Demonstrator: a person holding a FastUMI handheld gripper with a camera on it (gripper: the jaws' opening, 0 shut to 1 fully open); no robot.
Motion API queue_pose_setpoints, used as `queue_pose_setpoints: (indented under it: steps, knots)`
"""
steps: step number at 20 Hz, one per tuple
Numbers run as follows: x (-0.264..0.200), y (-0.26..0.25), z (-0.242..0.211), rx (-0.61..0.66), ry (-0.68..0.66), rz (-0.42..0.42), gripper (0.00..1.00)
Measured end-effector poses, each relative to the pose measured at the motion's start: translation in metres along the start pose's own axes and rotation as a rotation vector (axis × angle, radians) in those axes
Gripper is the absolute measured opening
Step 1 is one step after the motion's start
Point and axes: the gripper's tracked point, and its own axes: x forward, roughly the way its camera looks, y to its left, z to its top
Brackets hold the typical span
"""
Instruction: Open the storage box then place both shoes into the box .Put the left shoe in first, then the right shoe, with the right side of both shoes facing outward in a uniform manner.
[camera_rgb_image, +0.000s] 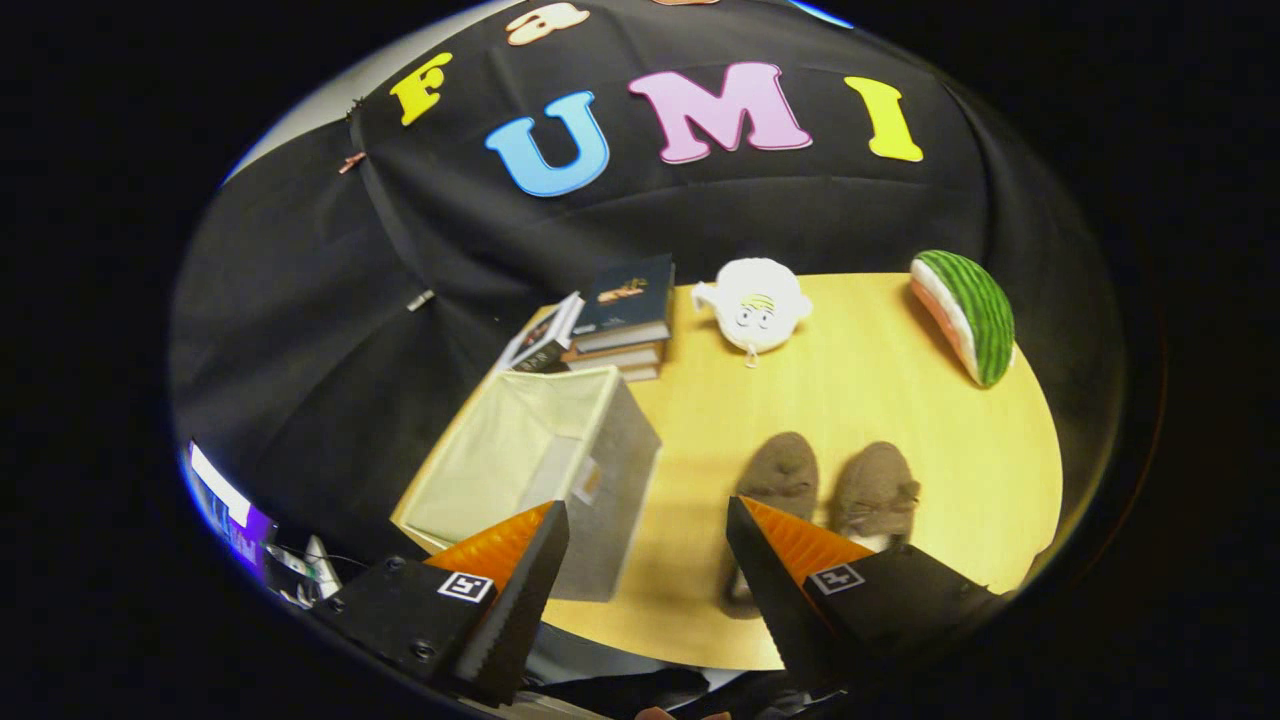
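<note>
A grey fabric storage box (600, 480) with a cream lining stands open-topped on the wooden table (860, 390), just ahead of my left finger. Two brown fuzzy shoes lie side by side to its right: the left one (782, 475) sits just beyond my right finger, which covers its heel, and the right one (877, 492) lies beside it. My gripper (648, 515) hovers above the table's near edge, open, with nothing between its orange-and-black fingers (790, 560).
A stack of books (622, 318) sits behind the box at the table's far edge. A white plush toy (755, 303) lies at the back middle, and a watermelon-slice plush (968, 315) at the back right. Bare tabletop lies between box and shoes.
</note>
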Motion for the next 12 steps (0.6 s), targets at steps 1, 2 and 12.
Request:
queue_pose_setpoints:
  steps: [1, 2, 12]
  knots:
    - [0.006, -0.015, -0.012, -0.012, 0.022, -0.027, 0.98]
    - [0.013, -0.027, -0.022, -0.022, 0.044, -0.05, 0.98]
    - [0.078, -0.101, -0.065, 0.028, 0.131, -0.178, 0.91]
